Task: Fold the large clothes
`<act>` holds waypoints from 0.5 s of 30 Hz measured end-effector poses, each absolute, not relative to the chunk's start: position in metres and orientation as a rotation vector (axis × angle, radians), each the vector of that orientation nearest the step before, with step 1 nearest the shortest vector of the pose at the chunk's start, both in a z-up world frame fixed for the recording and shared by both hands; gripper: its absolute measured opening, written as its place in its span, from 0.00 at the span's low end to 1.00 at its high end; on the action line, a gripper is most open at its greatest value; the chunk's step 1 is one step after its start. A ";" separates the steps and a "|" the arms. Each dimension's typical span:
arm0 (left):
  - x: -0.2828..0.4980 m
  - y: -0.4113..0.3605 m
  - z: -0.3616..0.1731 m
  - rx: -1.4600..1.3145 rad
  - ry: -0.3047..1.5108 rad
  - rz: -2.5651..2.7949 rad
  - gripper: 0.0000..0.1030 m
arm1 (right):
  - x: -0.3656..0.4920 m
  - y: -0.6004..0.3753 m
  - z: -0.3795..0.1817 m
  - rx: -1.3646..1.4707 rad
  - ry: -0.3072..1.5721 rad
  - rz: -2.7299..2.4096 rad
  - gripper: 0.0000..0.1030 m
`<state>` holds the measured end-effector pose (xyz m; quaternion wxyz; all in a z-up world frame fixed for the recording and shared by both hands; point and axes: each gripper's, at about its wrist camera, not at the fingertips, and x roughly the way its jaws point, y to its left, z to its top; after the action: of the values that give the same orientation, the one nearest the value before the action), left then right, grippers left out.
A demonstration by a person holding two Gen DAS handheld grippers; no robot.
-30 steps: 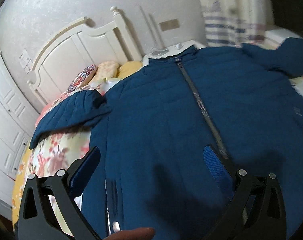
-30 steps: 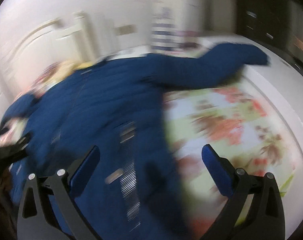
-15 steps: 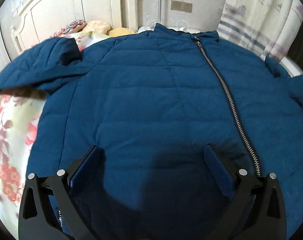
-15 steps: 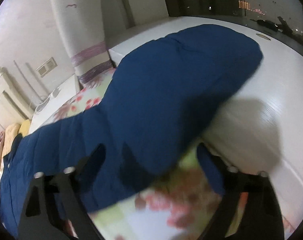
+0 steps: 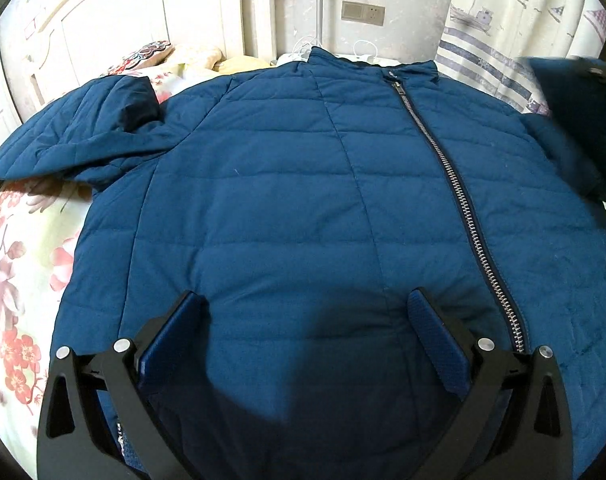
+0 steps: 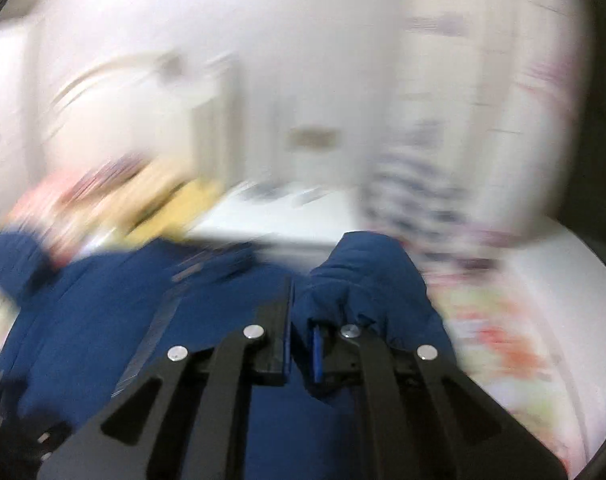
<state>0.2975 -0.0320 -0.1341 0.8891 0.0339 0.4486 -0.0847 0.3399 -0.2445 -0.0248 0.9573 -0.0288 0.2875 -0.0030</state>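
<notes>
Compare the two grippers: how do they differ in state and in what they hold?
The left gripper is open over the jacket, with nothing pinched; the right gripper is shut on the jacket's sleeve. The left wrist view is sharp; the right wrist view is blurred. Both have black frames and blue pads.

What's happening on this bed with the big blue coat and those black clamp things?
A person is folding a dark blue quilted jacket spread zipped-up on a floral bedsheet. The right tool is clamped shut on the jacket's sleeve cuff; its view is blurred. The left tool hangs open above the jacket's lower front, gripping nothing. The other sleeve lies bent near the pillows.
</notes>
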 end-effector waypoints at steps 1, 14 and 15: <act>0.298 -0.032 -0.134 0.070 0.932 -0.177 0.96 | 0.348 -0.214 -0.041 -0.118 0.633 0.033 0.08; 0.296 -0.031 -0.133 0.064 0.929 -0.177 0.96 | 0.308 -0.191 -0.075 -0.150 0.873 0.273 0.81; 0.296 -0.032 -0.133 0.063 0.929 -0.177 0.96 | 0.292 -0.204 -0.066 -0.120 0.838 0.283 0.80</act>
<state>0.2956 -0.0315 -0.1330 0.8899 0.0303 0.4471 -0.0853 0.2916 -0.2044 -0.0660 0.9019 -0.0582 0.4054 0.1371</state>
